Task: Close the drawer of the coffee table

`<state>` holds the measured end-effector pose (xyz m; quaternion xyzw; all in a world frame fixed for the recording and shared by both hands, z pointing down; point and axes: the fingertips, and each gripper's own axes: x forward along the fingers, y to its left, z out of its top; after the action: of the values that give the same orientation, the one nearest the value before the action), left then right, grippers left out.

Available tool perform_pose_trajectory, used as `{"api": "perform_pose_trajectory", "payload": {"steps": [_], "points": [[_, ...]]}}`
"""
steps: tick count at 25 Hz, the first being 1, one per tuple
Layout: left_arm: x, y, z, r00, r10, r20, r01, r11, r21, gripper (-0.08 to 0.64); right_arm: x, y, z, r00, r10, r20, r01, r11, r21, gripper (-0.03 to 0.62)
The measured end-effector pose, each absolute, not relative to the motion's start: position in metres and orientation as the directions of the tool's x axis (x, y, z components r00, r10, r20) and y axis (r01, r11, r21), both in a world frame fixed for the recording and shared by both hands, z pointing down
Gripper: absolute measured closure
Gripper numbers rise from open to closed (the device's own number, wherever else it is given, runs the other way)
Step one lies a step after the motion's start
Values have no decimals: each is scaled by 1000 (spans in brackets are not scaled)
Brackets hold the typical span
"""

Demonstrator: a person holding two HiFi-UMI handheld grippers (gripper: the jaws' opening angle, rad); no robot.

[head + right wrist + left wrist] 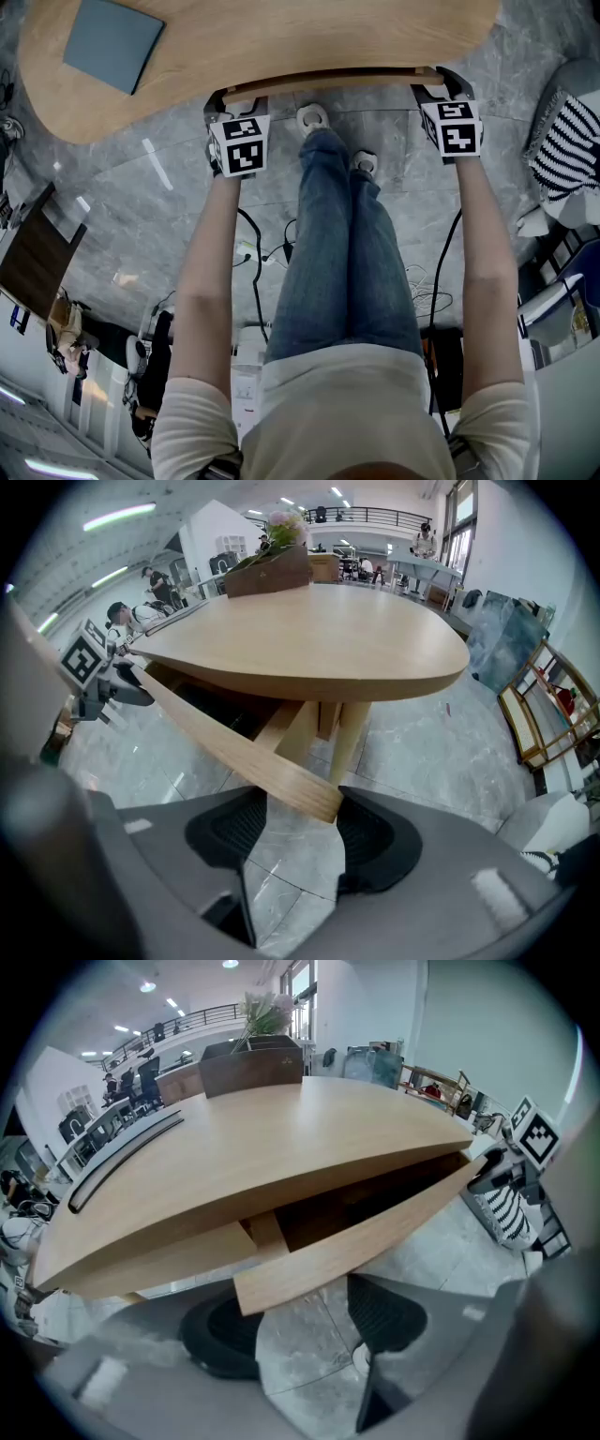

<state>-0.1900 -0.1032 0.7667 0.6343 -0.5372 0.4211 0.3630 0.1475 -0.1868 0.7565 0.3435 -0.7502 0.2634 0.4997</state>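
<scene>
- Drawer (375, 1232): we judge it not yet shut. Its front stands out at an angle from the edge of the coffee table (253, 1157), with a dark cavity showing behind it.
- Left gripper (300, 1330): the jaws are spread and clamp nothing. One end of the drawer front lies just over the gap between the ribbed black pads (386, 1316). We cannot tell whether it touches them.
- Right gripper (302, 834): the jaws are likewise apart. The other end of the front sits between the pads, close to both, and looks pressed against rather than pinched.
- What is left, as we read it: an even push from both ends until the front meets the table edge.
- The drawer front is a long, thin, gently curved strip of pale wood with a square-cut end.
- The table top is a rounded slab of the same light, smooth wood, on wooden legs (328, 728).
- Further out, a flat blue-grey pad (112, 42) lies on the top, and the floor (141, 206) is polished grey marble.
</scene>
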Motion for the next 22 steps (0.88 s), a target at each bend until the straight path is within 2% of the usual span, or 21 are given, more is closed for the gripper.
{"api": "perform_pose_trajectory", "payload": {"steps": [22], "points": [[-199, -135, 764, 56, -420, 906, -996, -88, 21, 282, 138, -220, 756, -264, -274, 925, -782, 622, -39, 354]]}}
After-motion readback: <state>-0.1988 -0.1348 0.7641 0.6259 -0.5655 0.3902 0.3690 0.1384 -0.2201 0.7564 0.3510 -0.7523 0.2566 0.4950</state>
